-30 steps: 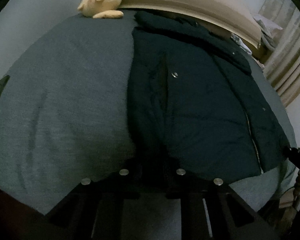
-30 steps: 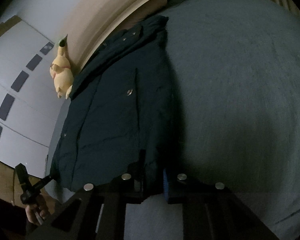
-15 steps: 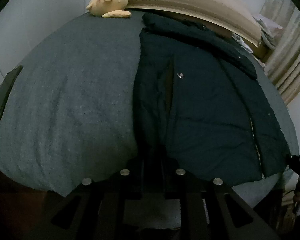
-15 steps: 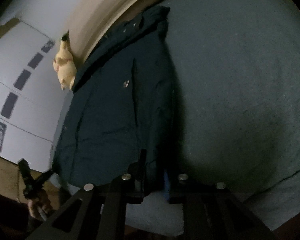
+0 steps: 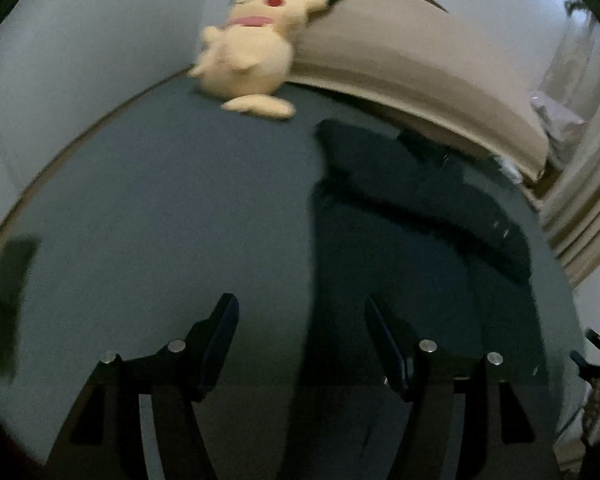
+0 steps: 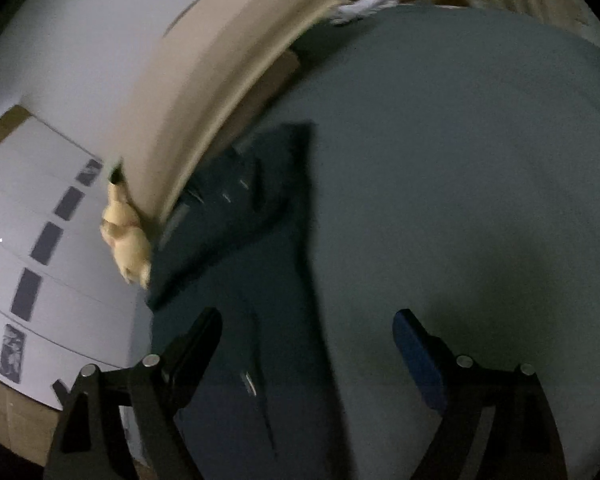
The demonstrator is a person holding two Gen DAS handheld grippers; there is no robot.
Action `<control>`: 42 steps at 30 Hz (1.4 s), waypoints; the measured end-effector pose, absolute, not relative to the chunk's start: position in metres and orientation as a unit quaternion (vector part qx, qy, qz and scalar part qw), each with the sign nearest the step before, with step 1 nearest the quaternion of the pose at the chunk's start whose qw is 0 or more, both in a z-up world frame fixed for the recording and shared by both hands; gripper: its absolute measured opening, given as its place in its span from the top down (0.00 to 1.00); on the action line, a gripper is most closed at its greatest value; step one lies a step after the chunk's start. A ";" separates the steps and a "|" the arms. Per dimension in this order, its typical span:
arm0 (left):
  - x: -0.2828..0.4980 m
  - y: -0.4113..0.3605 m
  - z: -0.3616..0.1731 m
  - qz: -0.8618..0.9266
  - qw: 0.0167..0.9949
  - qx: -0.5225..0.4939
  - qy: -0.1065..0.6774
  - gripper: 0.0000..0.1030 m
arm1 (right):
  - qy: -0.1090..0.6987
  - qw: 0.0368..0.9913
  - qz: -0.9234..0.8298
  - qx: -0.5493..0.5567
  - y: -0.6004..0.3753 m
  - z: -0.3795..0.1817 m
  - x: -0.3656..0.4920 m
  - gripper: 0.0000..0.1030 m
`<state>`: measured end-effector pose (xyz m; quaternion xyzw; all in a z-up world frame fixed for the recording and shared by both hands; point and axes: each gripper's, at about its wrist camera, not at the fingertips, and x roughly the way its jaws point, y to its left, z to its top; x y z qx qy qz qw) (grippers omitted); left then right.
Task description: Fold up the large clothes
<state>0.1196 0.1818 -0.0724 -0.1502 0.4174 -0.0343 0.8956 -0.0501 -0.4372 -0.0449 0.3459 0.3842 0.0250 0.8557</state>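
Note:
A dark navy padded jacket point(image 5: 412, 248) lies flat on the grey-blue bed cover point(image 5: 160, 208), collar toward the headboard. My left gripper point(image 5: 300, 320) is open and empty, above the jacket's left edge. In the right wrist view the jacket point(image 6: 252, 280) lies left of centre on the bed cover point(image 6: 460, 180). My right gripper point(image 6: 308, 332) is open and empty, above the jacket's right edge. Both views are blurred.
A yellow plush toy point(image 5: 252, 60) sits at the head of the bed against the beige headboard point(image 5: 400, 60). It also shows in the right wrist view point(image 6: 126, 236). Curtains point(image 5: 588, 184) hang at the right. A white wall point(image 6: 60, 140) is at the left.
Both grippers were shut on the jacket's hem edge. Both have opened, let go of it and moved forward over the jacket toward the headboard.

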 end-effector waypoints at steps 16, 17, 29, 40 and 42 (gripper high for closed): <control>0.343 0.161 -0.121 -0.064 0.854 -0.225 0.465 0.35 | 0.434 0.841 -0.016 0.323 -0.473 -0.092 0.179 0.14; 0.349 0.155 -0.124 -0.065 0.856 -0.215 0.466 0.35 | 0.434 0.841 -0.012 0.322 -0.473 -0.095 0.185 0.14; 0.366 0.142 -0.142 -0.065 0.857 -0.154 0.488 0.70 | 0.475 0.848 0.003 0.236 -0.442 -0.098 0.213 0.81; 0.392 0.160 -0.151 -0.029 0.855 -0.211 0.472 0.70 | 0.463 0.845 -0.019 0.268 -0.459 -0.107 0.239 0.71; 0.388 0.151 -0.147 -0.022 0.864 -0.186 0.467 0.70 | 0.466 0.851 -0.027 0.239 -0.450 -0.105 0.242 0.71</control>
